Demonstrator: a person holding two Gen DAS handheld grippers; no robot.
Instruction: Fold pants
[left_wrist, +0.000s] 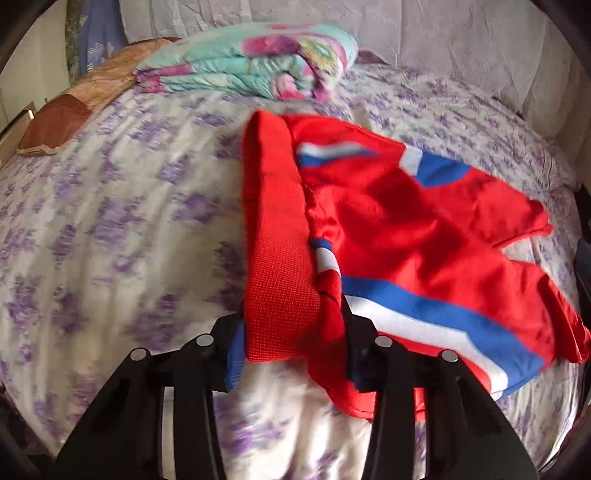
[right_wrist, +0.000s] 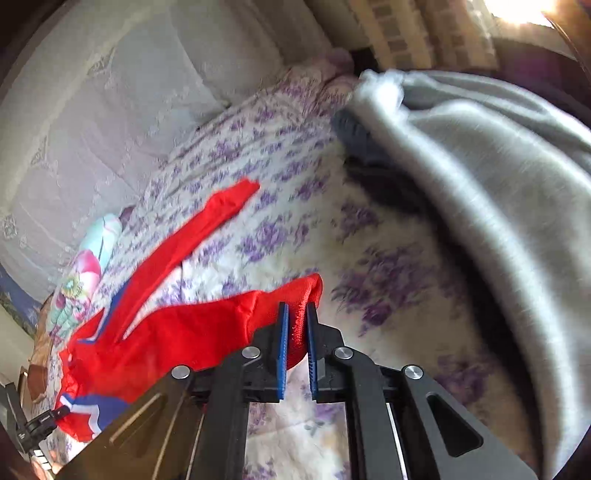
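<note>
Red pants (left_wrist: 406, 229) with blue and white stripes hang lifted over the bed. In the left wrist view my left gripper (left_wrist: 291, 332) is shut on the ribbed red waistband (left_wrist: 277, 240), with cloth draping off to the right. In the right wrist view my right gripper (right_wrist: 295, 332) is shut on a ribbed red edge of the pants (right_wrist: 207, 332), pinched between the blue pads (right_wrist: 282, 343). The rest of the pants trails to the left, one leg stretching up across the bed. The left gripper's fingertips are hidden by cloth.
The bed has a white sheet with purple flowers (left_wrist: 110, 221). A folded floral blanket (left_wrist: 251, 62) lies at the head of the bed. A grey blanket (right_wrist: 498, 184) is heaped at the right, over something dark. A brown cushion (left_wrist: 55, 125) lies at the left edge.
</note>
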